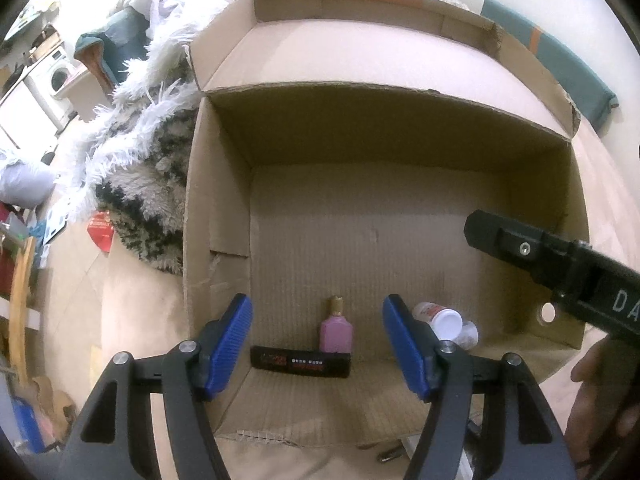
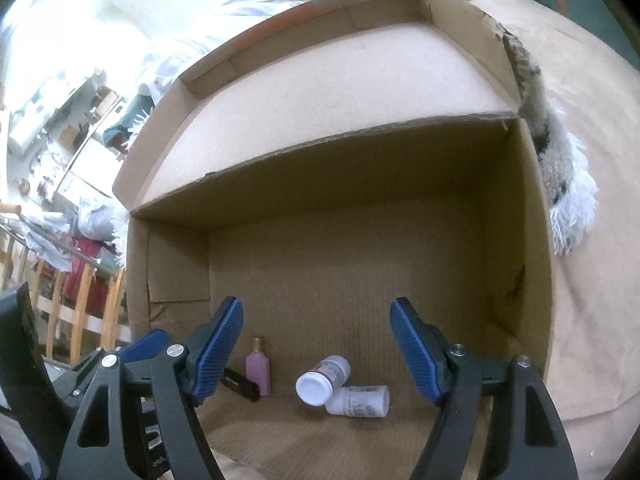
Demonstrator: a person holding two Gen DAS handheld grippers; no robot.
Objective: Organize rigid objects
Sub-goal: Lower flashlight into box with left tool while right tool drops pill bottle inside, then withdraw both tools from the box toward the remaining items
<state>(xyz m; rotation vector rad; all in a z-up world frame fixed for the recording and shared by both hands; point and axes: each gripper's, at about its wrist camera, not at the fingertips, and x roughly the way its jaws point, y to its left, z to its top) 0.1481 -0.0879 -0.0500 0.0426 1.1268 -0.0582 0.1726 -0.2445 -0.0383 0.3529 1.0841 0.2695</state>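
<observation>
Left wrist view: the left gripper (image 1: pixel 317 344) hangs above the near edge of an open cardboard box (image 1: pixel 216 208), its blue fingers (image 1: pixel 230 344) spread wide with nothing between them. On the box floor, close to the near wall, a small pink bottle (image 1: pixel 336 330) with a gold cap lies beside a flat black case (image 1: pixel 300 361) that runs along that wall. Two white pill bottles (image 1: pixel 444 322) lie toward the box's right side, partly hidden behind a finger. The other tool's black body reaches in over the box's right rim.

Right wrist view: the right gripper (image 2: pixel 316 350) is also over the box's near edge, fingers (image 2: pixel 416 354) apart and empty. The two pill bottles (image 2: pixel 344 388) lie on their sides, touching — one cap faces the camera. The pink bottle (image 2: pixel 258 372) and the case (image 2: pixel 242 385) sit left of them.

All look light and rigid. The pill bottles are smooth and will likely roll, so they are best gripped across the barrel. The pink bottle may be glass — squeeze its flat faces gently.
</observation>
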